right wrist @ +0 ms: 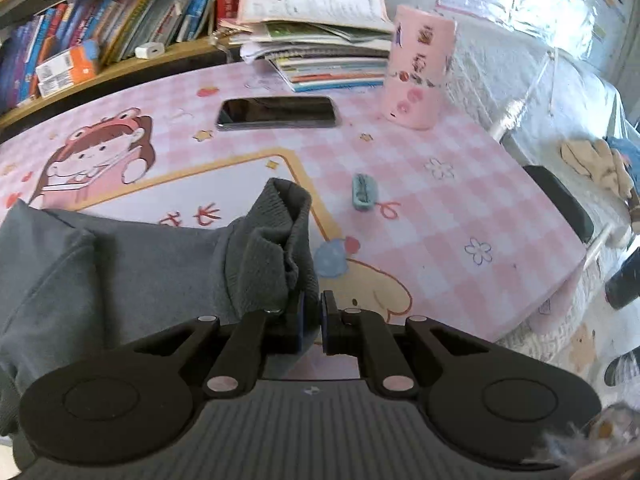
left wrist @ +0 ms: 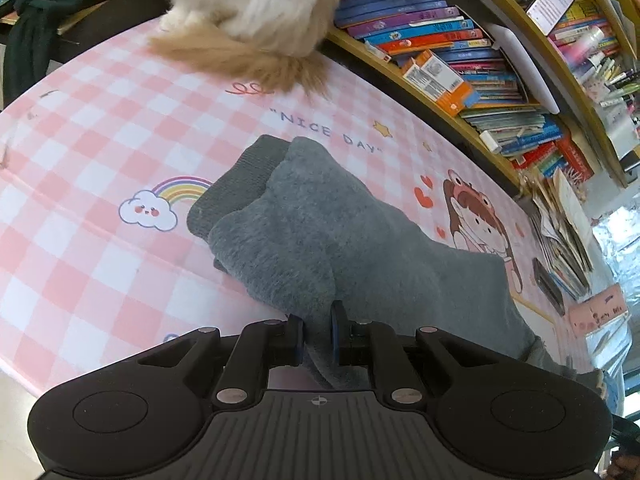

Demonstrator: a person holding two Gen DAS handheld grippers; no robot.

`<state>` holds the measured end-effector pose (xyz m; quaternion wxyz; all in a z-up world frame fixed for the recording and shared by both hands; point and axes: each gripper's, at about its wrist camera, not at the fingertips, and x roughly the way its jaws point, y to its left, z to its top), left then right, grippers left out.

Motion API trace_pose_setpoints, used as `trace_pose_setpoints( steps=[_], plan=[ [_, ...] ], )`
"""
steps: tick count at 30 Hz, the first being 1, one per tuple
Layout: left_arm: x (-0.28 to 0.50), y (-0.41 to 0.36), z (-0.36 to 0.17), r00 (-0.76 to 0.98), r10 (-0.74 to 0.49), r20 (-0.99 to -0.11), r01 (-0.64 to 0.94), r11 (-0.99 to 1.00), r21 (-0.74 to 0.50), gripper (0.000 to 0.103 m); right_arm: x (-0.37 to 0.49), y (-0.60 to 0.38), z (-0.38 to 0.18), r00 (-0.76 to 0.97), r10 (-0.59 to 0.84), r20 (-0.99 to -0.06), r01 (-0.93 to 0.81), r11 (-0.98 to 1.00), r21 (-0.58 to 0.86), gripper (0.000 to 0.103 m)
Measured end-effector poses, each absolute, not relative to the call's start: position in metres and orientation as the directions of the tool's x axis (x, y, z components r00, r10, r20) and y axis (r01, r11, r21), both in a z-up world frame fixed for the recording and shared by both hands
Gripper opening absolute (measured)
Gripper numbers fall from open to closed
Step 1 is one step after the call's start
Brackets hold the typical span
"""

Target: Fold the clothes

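Note:
A grey fleece garment (left wrist: 320, 232) lies bunched on the pink checked table mat (left wrist: 100, 128), with a ribbed cuff (left wrist: 236, 184) at its far end. My left gripper (left wrist: 318, 326) is shut on a fold of its near edge, and the cloth passes between the pads. In the right wrist view the same garment (right wrist: 120, 264) spreads to the left, and a sleeve cuff (right wrist: 280, 232) stands up bunched. The cuff runs down into my right gripper (right wrist: 313, 312), whose jaws are shut on its edge.
A fluffy cream and tan animal (left wrist: 248, 12) sits at the mat's far side. Bookshelves (left wrist: 460, 64) run behind the table. A dark phone (right wrist: 276, 112), a pink cup (right wrist: 418, 68), a stack of books (right wrist: 320, 52) and a small teal object (right wrist: 362, 192) are ahead of the right gripper.

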<state>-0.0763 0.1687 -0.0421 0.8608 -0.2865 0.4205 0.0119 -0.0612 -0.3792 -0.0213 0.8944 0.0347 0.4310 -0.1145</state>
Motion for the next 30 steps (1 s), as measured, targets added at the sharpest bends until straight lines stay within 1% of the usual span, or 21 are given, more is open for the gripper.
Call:
trace_pose_setpoints(
  steps=[3,5,7,8,9,10,11,13,15,18,20,23,27,30],
  plan=[
    [-0.079,0.168,-0.041,0.642,-0.216,-0.736,-0.265,0.838,-0.478,0.012,-0.05,-0.379,-0.026,0.587,-0.237,-0.774,0.238,0.965,-0.115,0.009],
    [-0.082,0.164,-0.04,0.632,-0.208,-0.747,-0.257,0.852,-0.455,0.012,-0.047,-0.377,-0.021,0.58,-0.234,-0.78,0.218,0.967,-0.128,0.017],
    [-0.085,0.158,-0.038,0.619,-0.199,-0.76,-0.237,0.875,-0.423,0.012,-0.05,-0.367,-0.011,0.606,-0.218,-0.765,0.156,0.976,-0.155,0.032],
    [-0.087,0.157,-0.038,0.615,-0.193,-0.764,-0.234,0.881,-0.411,0.012,-0.052,-0.359,-0.007,0.623,-0.208,-0.754,0.116,0.978,-0.174,0.036],
    [-0.087,0.157,-0.038,0.615,-0.192,-0.765,-0.232,0.883,-0.408,0.013,-0.055,-0.349,-0.002,0.638,-0.182,-0.748,0.061,0.981,-0.186,0.041],
    [-0.088,0.158,-0.037,0.618,-0.193,-0.762,-0.23,0.883,-0.41,0.013,-0.057,-0.338,0.001,0.646,-0.124,-0.753,-0.006,0.986,-0.168,0.047],
    [-0.088,0.158,-0.036,0.621,-0.194,-0.759,-0.227,0.883,-0.411,0.013,-0.06,-0.327,0.005,0.649,-0.064,-0.758,-0.076,0.986,-0.148,0.05],
    [-0.087,0.158,-0.033,0.624,-0.192,-0.757,-0.217,0.889,-0.404,0.014,-0.067,-0.304,0.009,0.634,0.088,-0.769,-0.238,0.967,-0.086,0.06],
    [-0.087,0.157,-0.032,0.622,-0.188,-0.76,-0.207,0.897,-0.391,0.017,-0.076,-0.278,0.012,0.596,0.216,-0.773,-0.392,0.919,-0.046,0.065],
    [-0.088,0.156,-0.032,0.608,-0.181,-0.773,-0.208,0.904,-0.374,0.018,-0.086,-0.244,0.009,0.518,0.326,-0.791,-0.555,0.832,-0.02,0.066],
    [-0.09,0.156,-0.033,0.602,-0.176,-0.779,-0.213,0.905,-0.368,0.022,-0.09,-0.226,0.004,0.461,0.371,-0.806,-0.625,0.781,0.002,0.066],
    [-0.096,0.157,-0.034,0.593,-0.168,-0.787,-0.227,0.903,-0.364,0.028,-0.092,-0.205,-0.005,0.413,0.384,-0.825,-0.666,0.746,0.014,0.065],
    [-0.107,0.162,-0.033,0.593,-0.154,-0.79,-0.25,0.898,-0.363,0.028,-0.094,-0.184,-0.013,0.334,0.429,-0.839,-0.723,0.688,0.064,0.065],
    [-0.112,0.166,-0.029,0.607,-0.141,-0.782,-0.259,0.895,-0.362,0.028,-0.097,-0.165,-0.03,0.307,0.388,-0.869,-0.749,0.661,0.031,0.063]
  ],
)
